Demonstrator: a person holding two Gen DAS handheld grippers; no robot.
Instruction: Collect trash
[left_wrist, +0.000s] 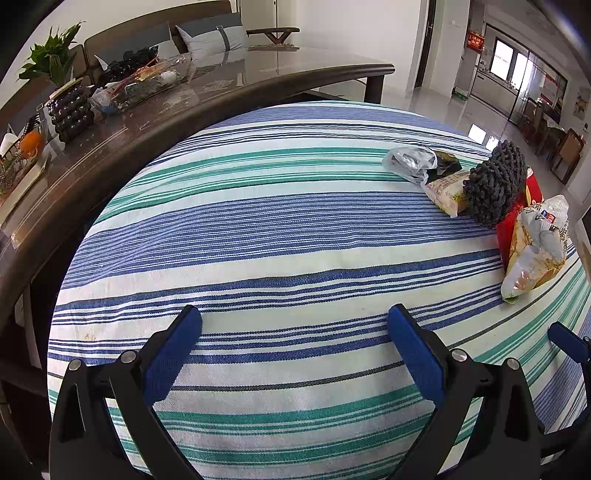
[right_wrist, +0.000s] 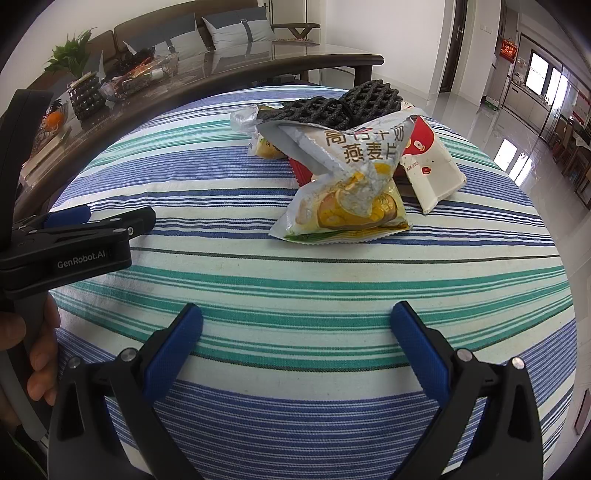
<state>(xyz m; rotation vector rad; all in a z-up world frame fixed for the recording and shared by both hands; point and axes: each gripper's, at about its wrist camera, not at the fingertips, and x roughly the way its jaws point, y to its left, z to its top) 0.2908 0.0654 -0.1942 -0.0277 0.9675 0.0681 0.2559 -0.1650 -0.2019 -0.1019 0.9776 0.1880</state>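
While wrappers (right_wrist: 343, 184) lie piled far right on striped cloth (right_wrist: 258, 280), nothing looks collected yet. Left gripper (left_wrist: 295, 321) jaws wide apart, empty. Right gripper (right_wrist: 295, 317) likewise wide, empty, nearest pile. Black mesh item (right_wrist: 332, 105) tops heap. All pickups remain.

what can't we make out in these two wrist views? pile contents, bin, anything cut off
- Red packet: right wrist view, mostly hidden behind the oat wrapper.
- Black mesh item: right wrist view, lower part behind the wrappers; what it is can't be told.
- Clear bag: left wrist view, contents too small.
- Trash bin: in neither view.
- Right gripper: left wrist view, cut off by the frame edge.
- Glass tray on the dark table: contents too small, distorted.
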